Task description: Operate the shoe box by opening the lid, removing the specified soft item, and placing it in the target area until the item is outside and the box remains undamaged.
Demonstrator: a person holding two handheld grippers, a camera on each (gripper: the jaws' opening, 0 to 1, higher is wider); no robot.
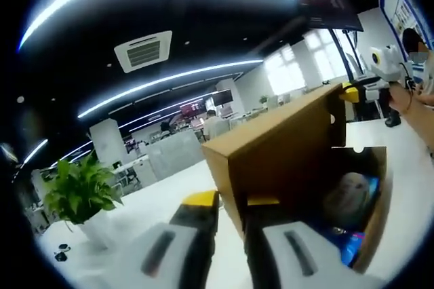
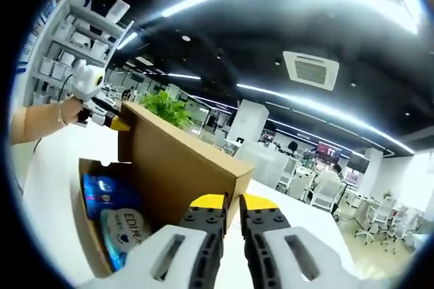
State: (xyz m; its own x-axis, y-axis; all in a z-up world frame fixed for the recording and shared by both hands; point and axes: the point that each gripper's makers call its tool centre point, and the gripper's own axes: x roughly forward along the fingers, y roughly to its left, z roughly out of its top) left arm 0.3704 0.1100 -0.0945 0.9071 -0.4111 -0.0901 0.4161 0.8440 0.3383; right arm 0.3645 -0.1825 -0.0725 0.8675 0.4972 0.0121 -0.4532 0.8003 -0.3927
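The shoe box's brown cardboard lid [image 1: 285, 140] [image 2: 176, 160] stands raised above the box [image 1: 378, 218] [image 2: 88, 201]. My left gripper [image 1: 232, 201] pinches one end of the lid's free edge between its yellow tips. My right gripper [image 2: 233, 202] pinches the opposite end the same way. Each also shows at the lid's far corner in the other view: the right gripper [image 1: 349, 92], the left gripper [image 2: 116, 123]. Inside the box lie a pale soft item [image 1: 347, 197] [image 2: 125, 228] with printed letters and a blue packet [image 1: 349, 247] [image 2: 102, 190].
The box rests on a white table [image 1: 163, 197] [image 2: 47, 187]. A potted plant [image 1: 81, 190] [image 2: 166, 107] stands on it beyond the box. A person's hand [image 2: 41, 119] holds the far gripper. White shelves [image 2: 68, 51] rise at one side; office chairs [image 2: 325, 197] stand behind.
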